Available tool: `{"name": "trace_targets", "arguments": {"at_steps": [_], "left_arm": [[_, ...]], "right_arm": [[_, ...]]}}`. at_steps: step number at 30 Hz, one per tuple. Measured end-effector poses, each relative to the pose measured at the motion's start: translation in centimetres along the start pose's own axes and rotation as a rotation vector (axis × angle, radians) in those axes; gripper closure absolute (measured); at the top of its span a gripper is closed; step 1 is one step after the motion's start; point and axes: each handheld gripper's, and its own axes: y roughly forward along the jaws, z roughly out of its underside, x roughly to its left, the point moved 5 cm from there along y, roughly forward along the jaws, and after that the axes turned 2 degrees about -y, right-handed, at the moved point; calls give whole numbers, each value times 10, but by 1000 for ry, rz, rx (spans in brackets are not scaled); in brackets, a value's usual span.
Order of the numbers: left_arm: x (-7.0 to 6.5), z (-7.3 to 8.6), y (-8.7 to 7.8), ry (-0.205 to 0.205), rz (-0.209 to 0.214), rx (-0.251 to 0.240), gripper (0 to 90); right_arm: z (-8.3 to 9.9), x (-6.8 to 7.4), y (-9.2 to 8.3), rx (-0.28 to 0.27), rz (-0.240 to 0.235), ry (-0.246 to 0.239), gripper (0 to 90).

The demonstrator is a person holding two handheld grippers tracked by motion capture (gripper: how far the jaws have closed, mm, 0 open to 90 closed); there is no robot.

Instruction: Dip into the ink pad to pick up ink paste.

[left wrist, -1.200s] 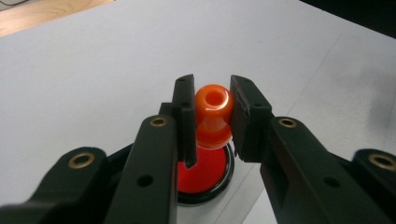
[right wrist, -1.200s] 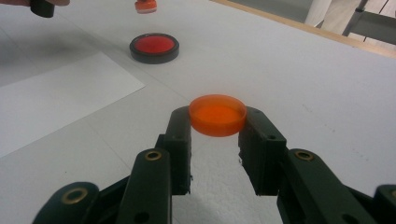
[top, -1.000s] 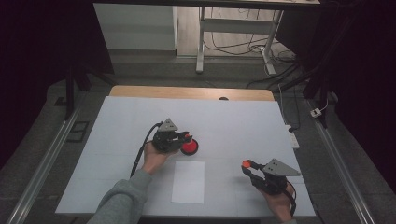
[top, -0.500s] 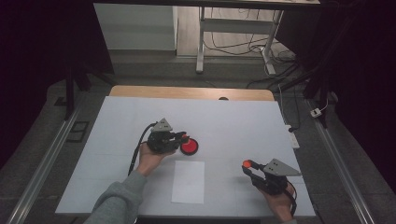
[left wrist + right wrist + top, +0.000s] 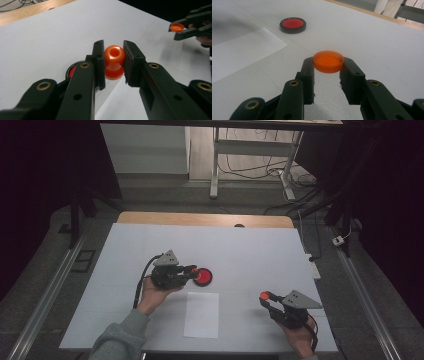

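My left gripper (image 5: 192, 270) is shut on an orange knob-shaped piece (image 5: 114, 61) with a hole in its top. It hovers just left of a round red pad in a black case (image 5: 202, 276), which peeks out behind the left jaw (image 5: 72, 71). Near the front right, my right gripper (image 5: 265, 296) is shut on a flat orange round cap (image 5: 328, 61), held above the white table. The red pad (image 5: 293, 25) lies ahead and left of it. In the left gripper view the right gripper (image 5: 186, 26) and its cap (image 5: 176, 26) show at the top right.
A white sheet of paper (image 5: 201, 314) lies flat near the front edge between the two hands (image 5: 239, 52). The white tabletop (image 5: 250, 250) ends at a wooden strip (image 5: 200, 219) at the back. Desk legs and cables stand on the floor beyond.
My left gripper has drawn back a little to the left and lifted slightly with the orange knob. The right gripper, red pad and paper have stayed put.
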Motion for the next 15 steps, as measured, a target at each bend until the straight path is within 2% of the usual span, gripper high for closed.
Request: {"name": "trace_targets", "arguments": {"at_steps": [4,11,15], "left_arm": [[-5,1,-8,7,6,-11,721],[-11,7,-18,-11,31,-20,721],[-12,8,-21,-3,32,-19,721]], "right_arm": [[0,0,0,-2,-1,-4,646],[-1,1,1,-4,-6,-6,646],[-1,1,1,-5,-7,-7,646]]}}
